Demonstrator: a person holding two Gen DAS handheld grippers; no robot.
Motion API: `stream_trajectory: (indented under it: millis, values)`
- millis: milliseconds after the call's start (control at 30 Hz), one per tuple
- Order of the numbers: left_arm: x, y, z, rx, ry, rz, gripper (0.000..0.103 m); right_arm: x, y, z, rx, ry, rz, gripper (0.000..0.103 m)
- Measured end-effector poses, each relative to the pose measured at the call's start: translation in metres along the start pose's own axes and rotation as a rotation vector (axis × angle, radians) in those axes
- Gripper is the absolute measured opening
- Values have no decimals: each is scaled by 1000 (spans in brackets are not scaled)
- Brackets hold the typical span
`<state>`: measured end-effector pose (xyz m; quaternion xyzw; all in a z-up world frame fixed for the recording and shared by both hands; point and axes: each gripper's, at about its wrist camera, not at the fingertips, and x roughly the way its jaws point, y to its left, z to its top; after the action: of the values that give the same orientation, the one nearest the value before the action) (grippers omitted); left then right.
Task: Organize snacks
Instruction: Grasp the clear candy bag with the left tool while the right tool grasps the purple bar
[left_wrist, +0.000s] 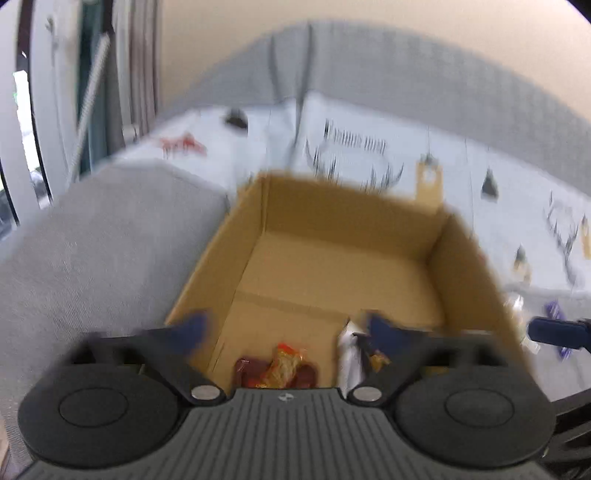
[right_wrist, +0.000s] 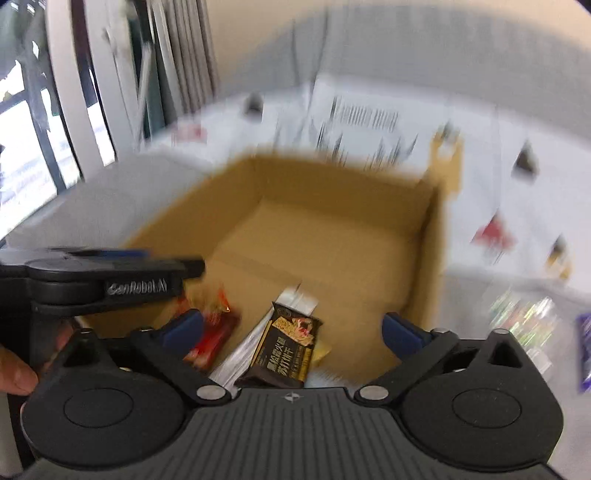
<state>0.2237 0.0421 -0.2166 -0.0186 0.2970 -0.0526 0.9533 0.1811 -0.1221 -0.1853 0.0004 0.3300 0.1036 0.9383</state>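
Observation:
An open cardboard box (left_wrist: 332, 206) stands on a white patterned cloth; it also shows in the right wrist view (right_wrist: 332, 192). Snack packs lie at its near end: a red pack (left_wrist: 277, 373) with an orange wrapper on it, a white pack (left_wrist: 349, 362), and in the right wrist view a red pack (right_wrist: 212, 336), a dark biscuit pack (right_wrist: 288, 350) and a white pack (right_wrist: 295, 299). My left gripper (left_wrist: 288, 332) is open and empty above the box's near end. My right gripper (right_wrist: 291, 328) is open and empty above the packs. The left gripper's body (right_wrist: 103, 277) shows at the left of the right wrist view.
A grey sofa arm (left_wrist: 92, 240) lies left of the box. Loose snack packs (right_wrist: 524, 321) lie on the cloth to the right of the box, with a purple pack (right_wrist: 585, 350) at the edge. A window (right_wrist: 37, 129) is at far left.

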Motion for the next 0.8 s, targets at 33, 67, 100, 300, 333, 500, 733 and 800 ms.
stream_trajectory:
  millis: [33, 67, 100, 300, 333, 500, 733, 800]
  values:
    - [-8, -6, 3, -3, -25, -15, 103, -13, -9, 0, -1, -28, -7, 102]
    - [-15, -13, 7, -2, -32, -38, 103, -25, -21, -1, 10, -47, -22, 102]
    - [-20, -23, 10, -2, -36, -68, 103, -36, -34, -5, 29, -60, -41, 102]
    - [-25, -111, 7, 57, 3, -250, 103, -82, -123, -49, 172, -97, -185, 102]
    - [-25, -128, 6, 79, 9, -274, 103, -87, -138, -59, 188, -102, -211, 102]
    - [-5, -213, -14, 199, 10, -333, 103, -101, -206, -93, 268, -113, -271, 100]
    - [110, -273, -34, 25, 265, -340, 80, -92, -274, -97, 238, -148, -304, 82]
    - [147, -275, -38, -68, 353, -337, 66, -81, -296, -101, 271, -155, -292, 73]
